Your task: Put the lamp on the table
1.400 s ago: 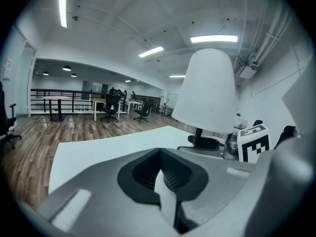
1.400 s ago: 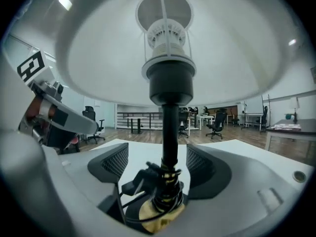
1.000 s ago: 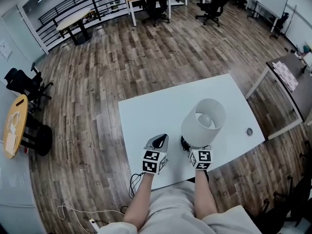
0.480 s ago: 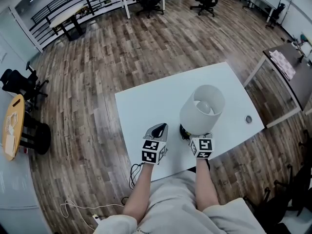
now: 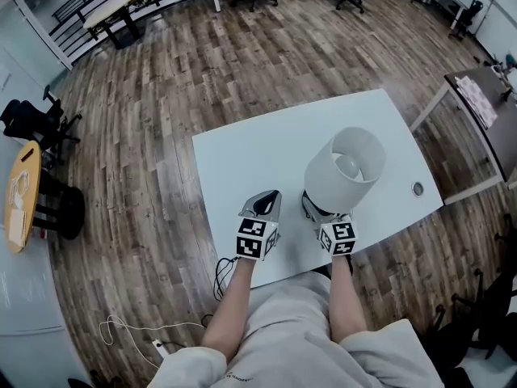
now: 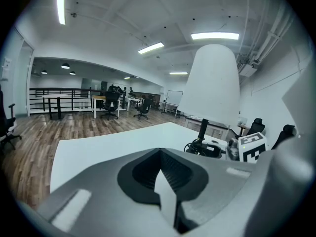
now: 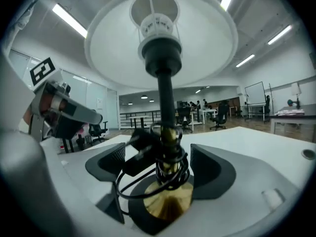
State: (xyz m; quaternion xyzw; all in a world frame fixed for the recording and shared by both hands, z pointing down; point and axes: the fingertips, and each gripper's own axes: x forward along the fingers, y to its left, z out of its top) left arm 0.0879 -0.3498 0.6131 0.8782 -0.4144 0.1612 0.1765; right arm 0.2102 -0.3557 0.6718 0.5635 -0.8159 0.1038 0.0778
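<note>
A lamp with a white shade point(image 5: 347, 168), black stem and brass base stands upright near the front edge of the white table point(image 5: 242, 160). Its black cord is wound around the stem point(image 7: 165, 98). My right gripper point(image 5: 313, 209) reaches in low under the shade, its jaws pressed against the cord-wrapped stem on both sides point(image 7: 165, 167). My left gripper point(image 5: 266, 203) hovers just left of the lamp, shut and holding nothing point(image 6: 160, 174). In the left gripper view, the shade point(image 6: 210, 88) rises at the right, with the right gripper's marker cube point(image 6: 252, 147) below it.
A round cable grommet point(image 5: 417, 189) sits in the table's right corner. A white cable point(image 5: 161, 334) lies on the wood floor at my left. A dark desk point(image 5: 485, 103) stands to the right, black chairs point(image 5: 32, 128) and a round wooden table point(image 5: 20, 196) at far left.
The head view has shifted a little. The lamp and both grippers keep the same places on the table.
</note>
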